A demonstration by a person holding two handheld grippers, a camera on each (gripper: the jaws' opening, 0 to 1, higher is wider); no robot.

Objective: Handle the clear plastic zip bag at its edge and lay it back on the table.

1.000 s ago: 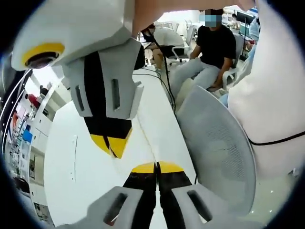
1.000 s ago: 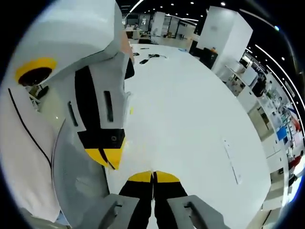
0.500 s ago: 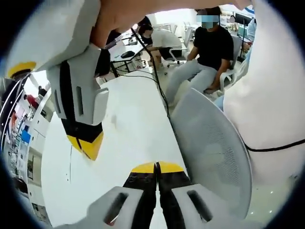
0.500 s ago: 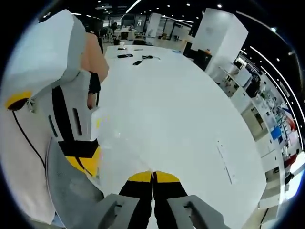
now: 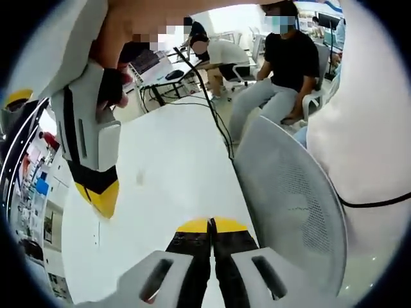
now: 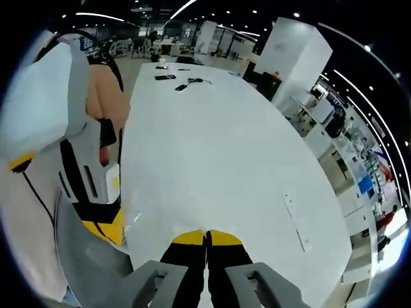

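Note:
The clear zip bag (image 5: 154,200) is a faint film stretched between my two grippers above the white table (image 5: 173,144). In the left gripper view my left gripper (image 5: 210,224) has its yellow-tipped jaws pressed together on one edge. My right gripper (image 5: 103,208), held by a hand, hangs at the left with its tips shut on the other edge. In the right gripper view the bag (image 6: 149,212) shows only as glints, running from my right gripper (image 6: 207,237) to the left gripper (image 6: 106,232) at the lower left.
A grey mesh chair (image 5: 289,199) stands against the table's near edge, with the person's white top (image 5: 366,115) beside it. People sit beyond (image 5: 282,64). A black cable (image 5: 215,119) trails over the table. A thin strip (image 6: 297,224) and small dark items (image 6: 186,82) lie farther out.
The two grippers have moved apart: each one has slid from close beside the other's jaws toward the side of that view. Both stay shut.

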